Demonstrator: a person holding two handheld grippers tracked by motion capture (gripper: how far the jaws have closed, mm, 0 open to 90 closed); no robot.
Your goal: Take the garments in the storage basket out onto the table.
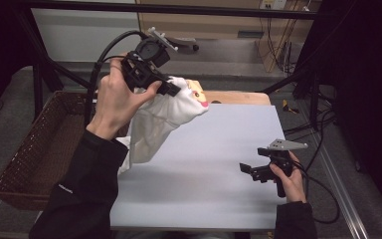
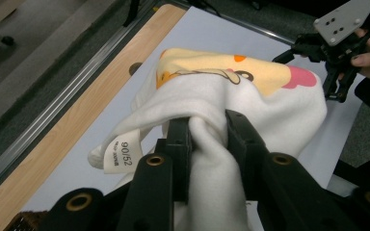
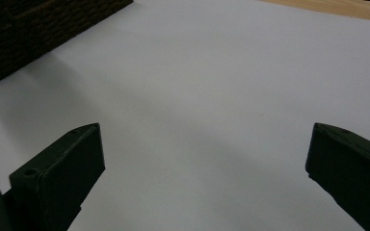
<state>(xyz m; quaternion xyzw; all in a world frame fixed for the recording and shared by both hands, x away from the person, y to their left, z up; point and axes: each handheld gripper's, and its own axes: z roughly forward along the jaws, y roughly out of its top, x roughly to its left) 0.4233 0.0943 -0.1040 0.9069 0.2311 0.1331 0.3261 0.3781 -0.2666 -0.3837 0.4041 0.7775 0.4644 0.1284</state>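
garment [image 2: 231, 96]: lower part cut off | label [image 2: 120, 156]: print partly unreadable

This looks like a lab or recording studio rather than a home. The bench [image 1: 238, 149] wears a plain white sheet over a wooden top and stands inside a black metal frame [image 1: 179, 9], with dark curtains (or screens) at the sides, loose cables [image 1: 278, 50] on the grey floor, and plain plywood cabinets behind.
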